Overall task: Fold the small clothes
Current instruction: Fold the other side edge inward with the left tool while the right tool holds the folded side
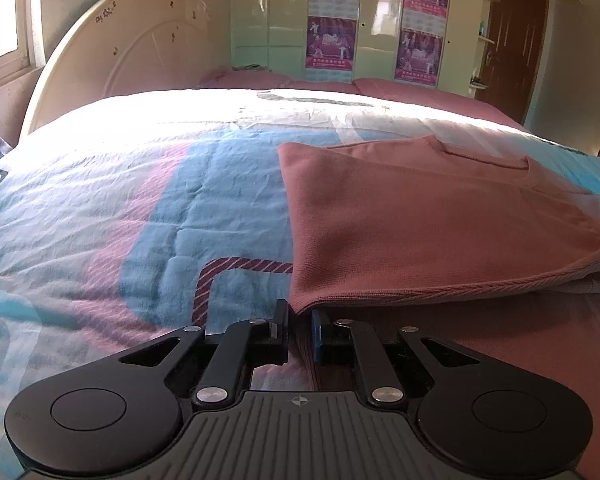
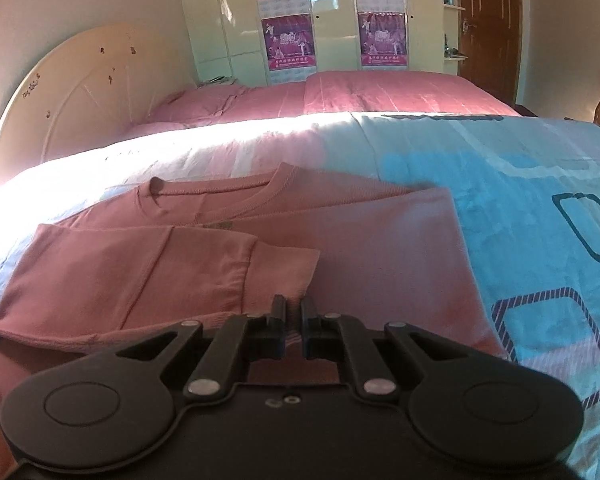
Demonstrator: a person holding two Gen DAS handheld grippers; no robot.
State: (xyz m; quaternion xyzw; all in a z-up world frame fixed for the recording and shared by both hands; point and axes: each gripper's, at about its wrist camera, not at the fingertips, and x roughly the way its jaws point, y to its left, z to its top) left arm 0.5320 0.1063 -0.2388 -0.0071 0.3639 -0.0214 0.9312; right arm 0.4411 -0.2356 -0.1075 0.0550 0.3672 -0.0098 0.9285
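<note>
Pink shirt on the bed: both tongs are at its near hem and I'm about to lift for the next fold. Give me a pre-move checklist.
1. Left tongs shut on the near hem corner of the pink long-sleeved knit shirt: ok.
2. Right tongs shut on shirt fabric: ok, though how many layers they hold: cannot tell.
3. Sleeve folded across the body, cuff near the right tongs: ok.
4. Round neckline lying flat at the far end: ok.
5. Blue and pink patterned bedspread caught in either grip: cannot tell.

Shirt (image 2: pixel 340 232) on quilt (image 1: pixel 120 200); headboard (image 2: pixel 72 104) left, wardrobe (image 2: pixel 228 20) behind bed.
</note>
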